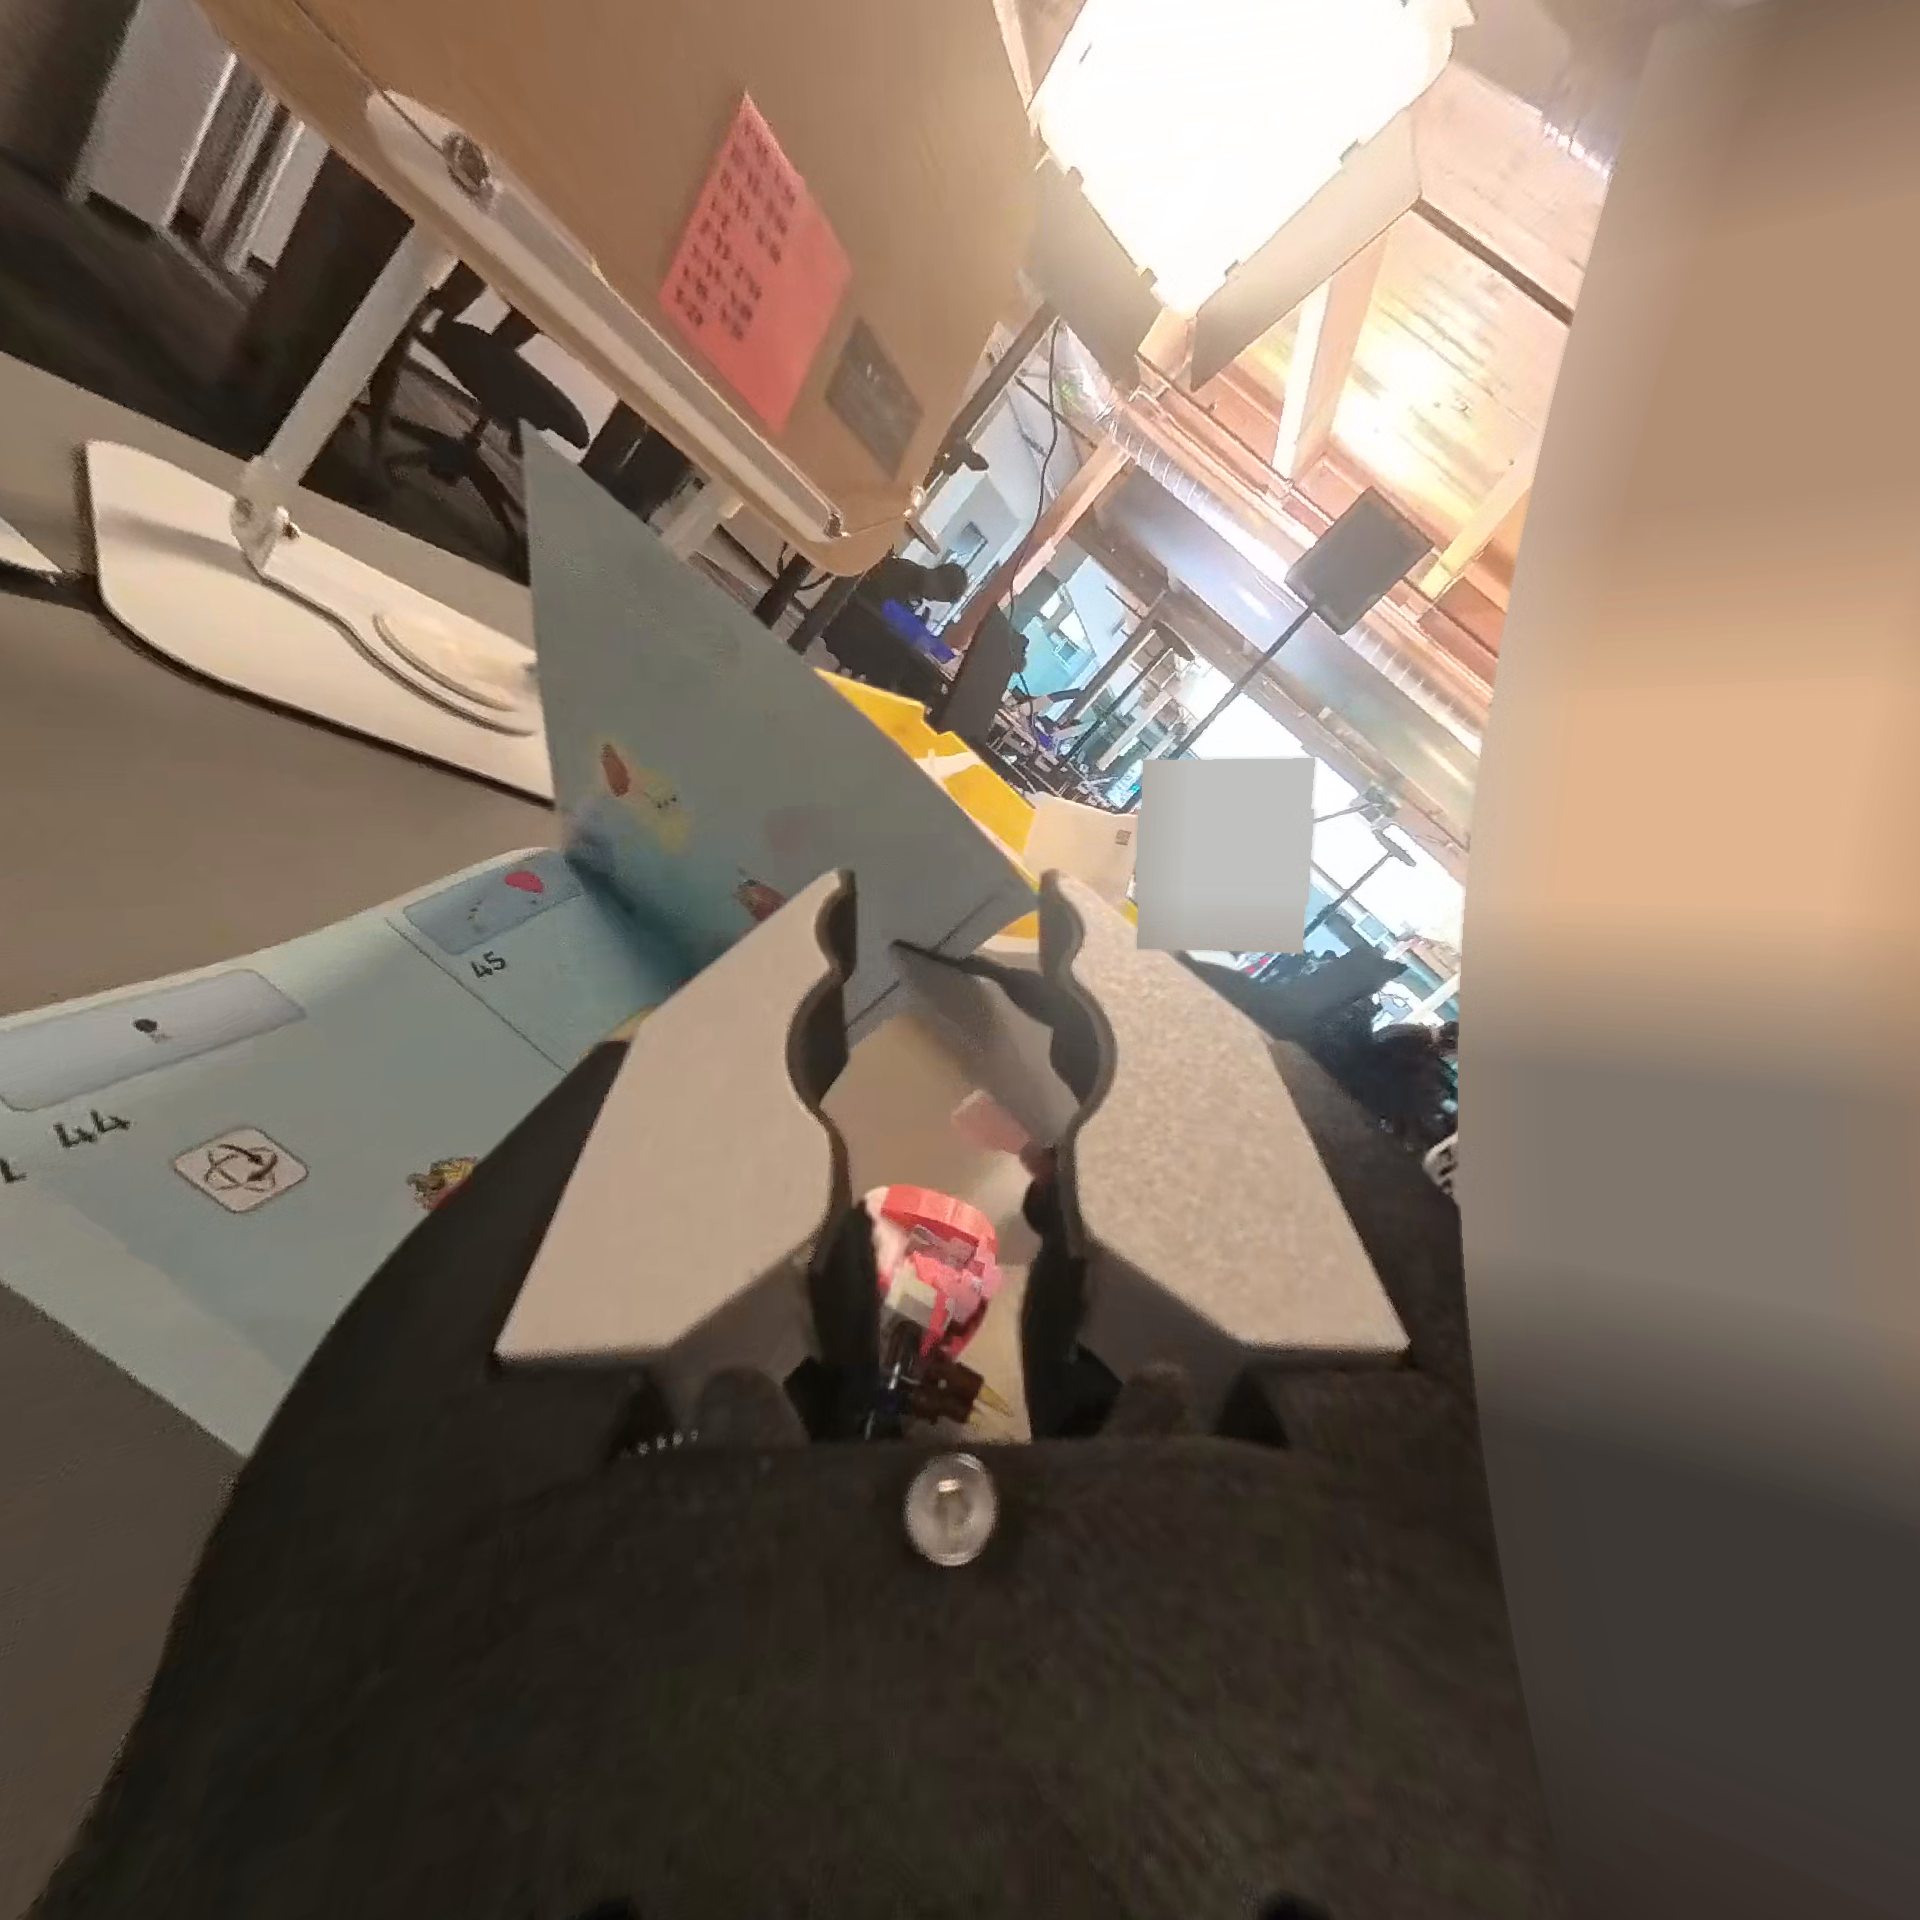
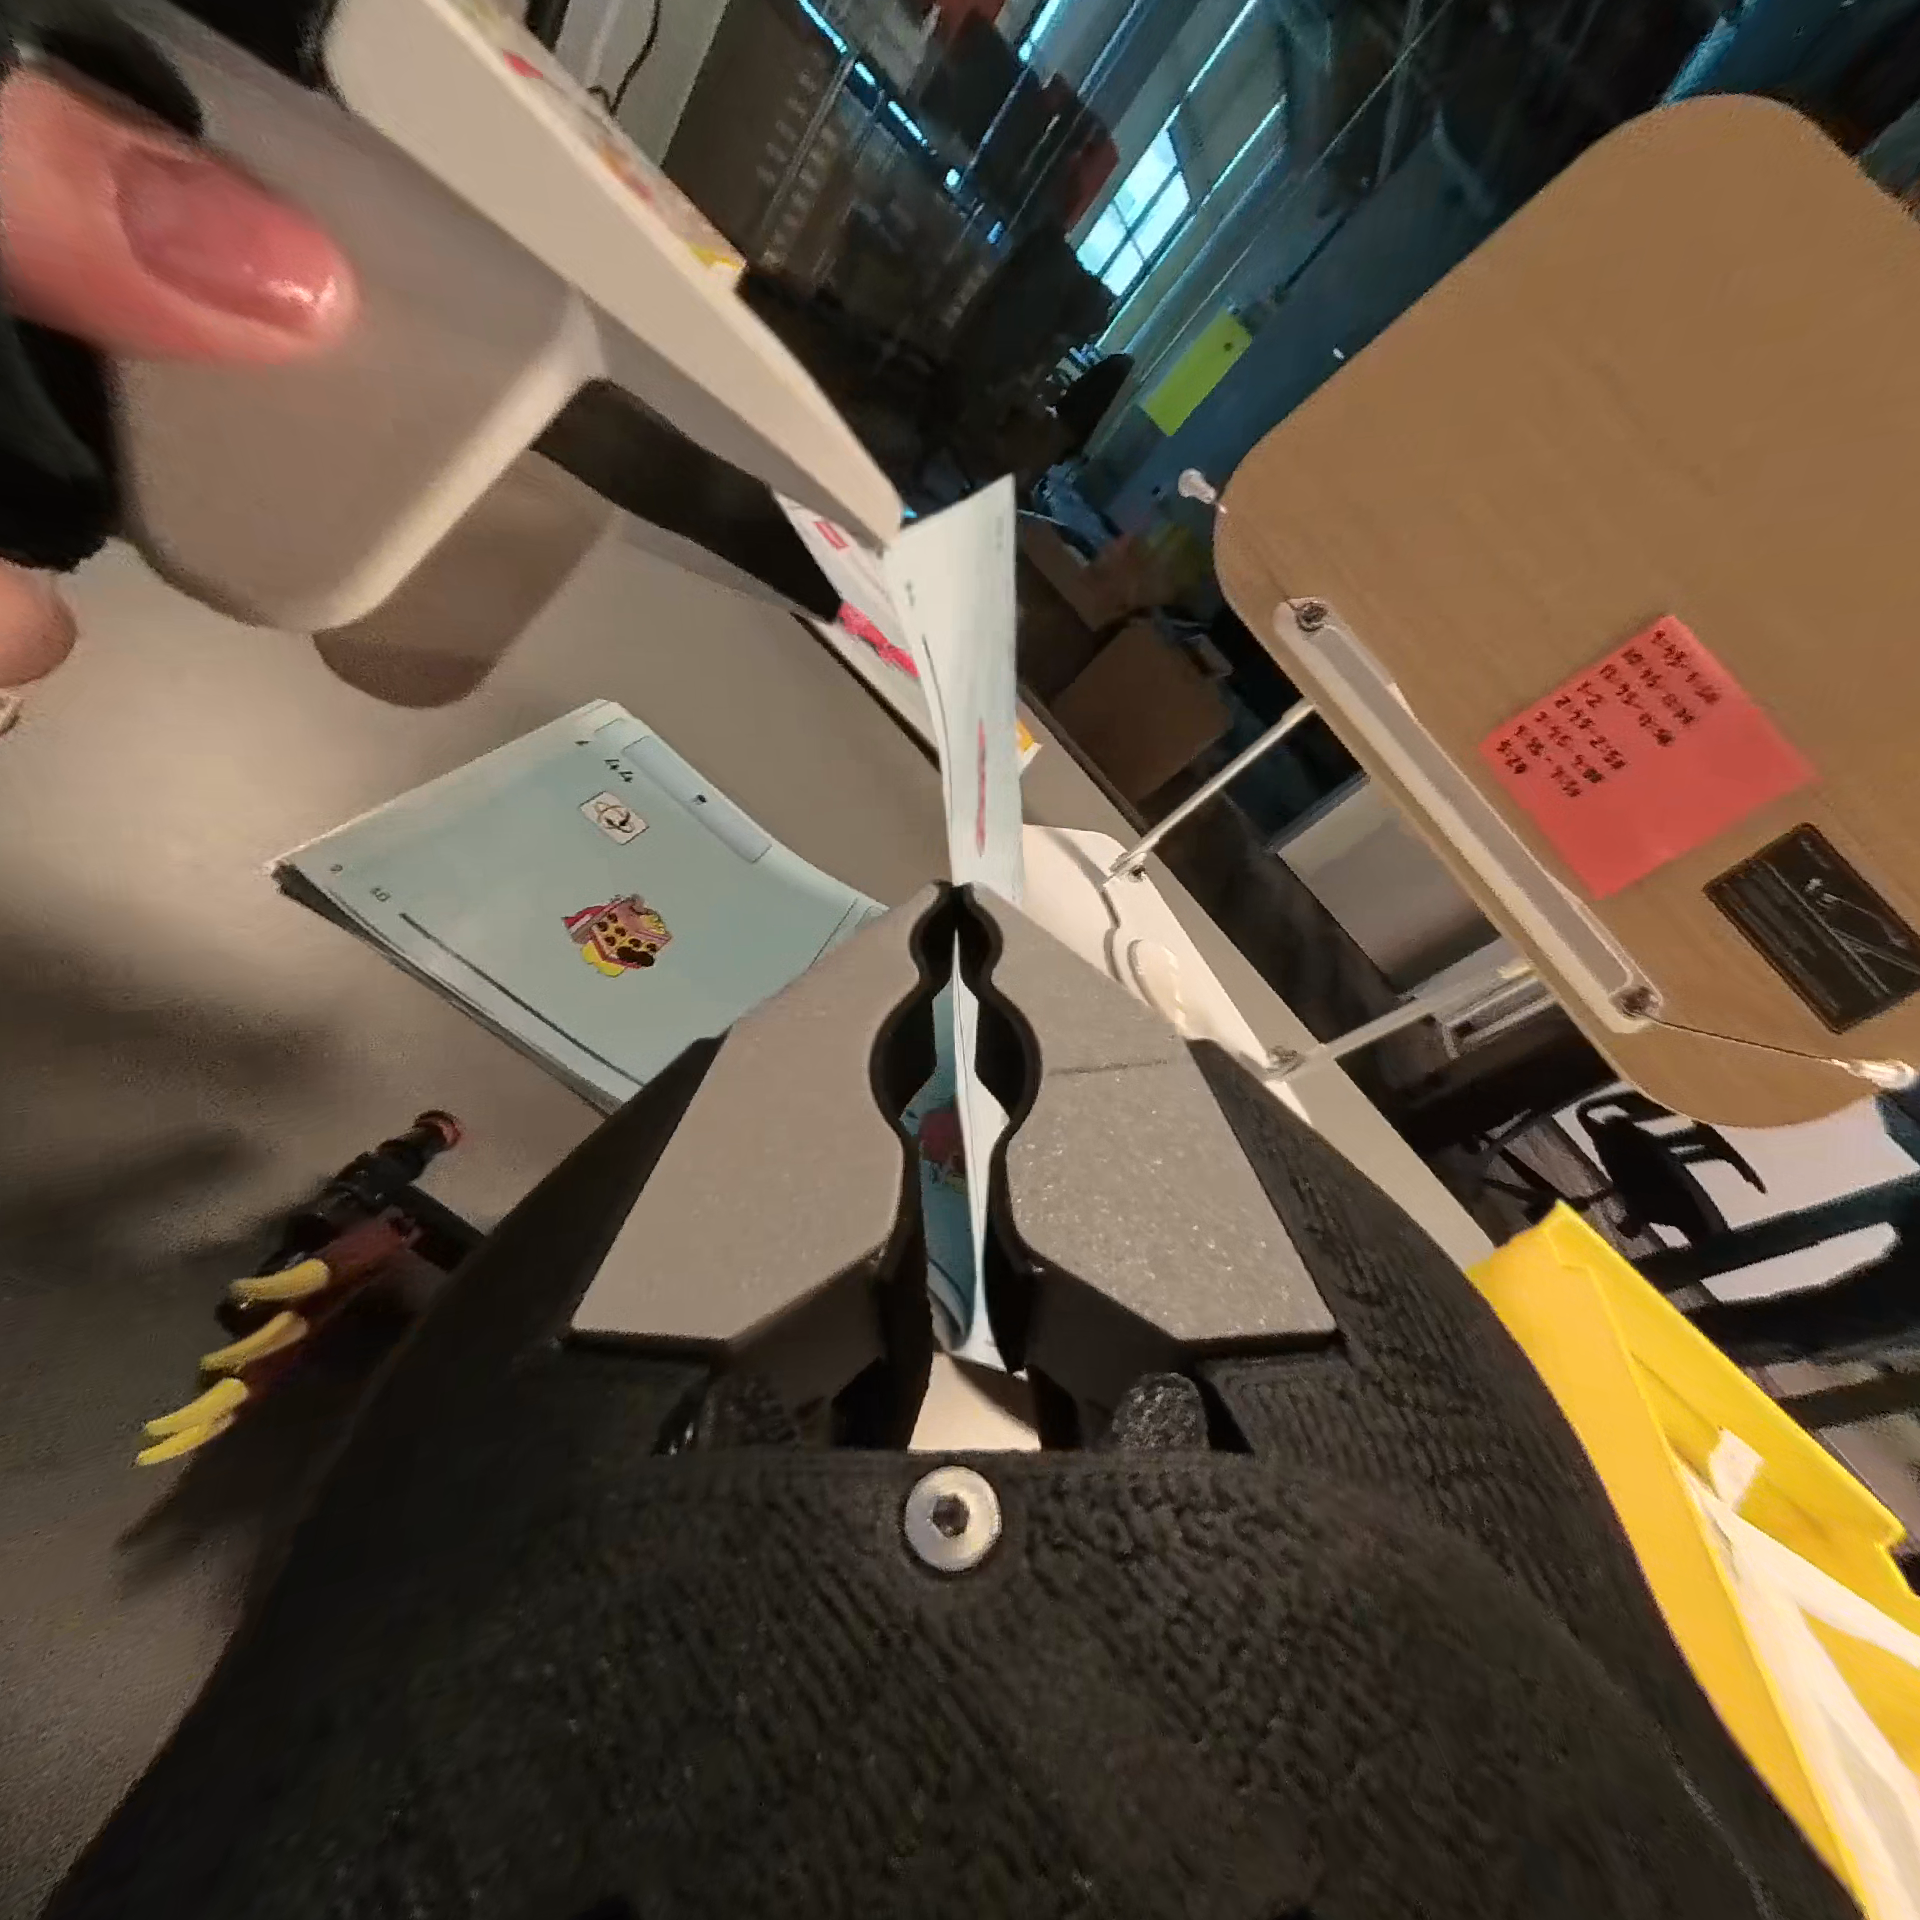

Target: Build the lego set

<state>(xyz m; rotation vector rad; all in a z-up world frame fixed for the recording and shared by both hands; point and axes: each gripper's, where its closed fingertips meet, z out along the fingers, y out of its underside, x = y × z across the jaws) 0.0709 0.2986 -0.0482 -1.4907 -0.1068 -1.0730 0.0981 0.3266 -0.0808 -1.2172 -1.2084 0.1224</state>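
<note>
black textured housing of the left gripper [image 1: 948, 914] fills the bottom of the left wrist view, and its two grey contoured fingers [image 1: 727, 1091] stand narrowly apart with a lifted pale blue paper page [image 1: 686, 727] rising between their tips; the page lies against the inner edge of the left-hand finger, while a clear gap shows beside the right-hand finger, so the pads are not clamped on it. below, between the fingers, sits a small red, pink and white brick-built toy model [image 1: 935, 1257]. the page belongs to a pale blue printed instruction booklet [image 1: 208, 1091] lying open on the grey tabletop [image 1: 156, 810], left of the fingers. behind it stands a white flat lamp base [image 1: 312, 613], and overhead hangs a tan board with a pink paper note [image 1: 753, 270]; a yellow plastic bin [image 1: 935, 758] shows past the page's edge. in the right wrist view, black housing again sits nearest, and the right gripper [image 2: 954, 904] has its grey fingers closed tight on the same pale blue page [image 2: 977, 665], which runs edge-on between the pads and stands up above the tips. the other gripper's grey finger [image 2: 665, 343] reaches the page's upper edge, with a person's fingertip [image 2: 177, 249] at upper left. the open booklet [image 2: 499, 894] lies flat on the table to the left, a dark brick piece with yellow prongs [image 2: 301, 1278] lies at lower left, and the yellow bin [image 2: 1683, 1475] sits at lower right.
</note>
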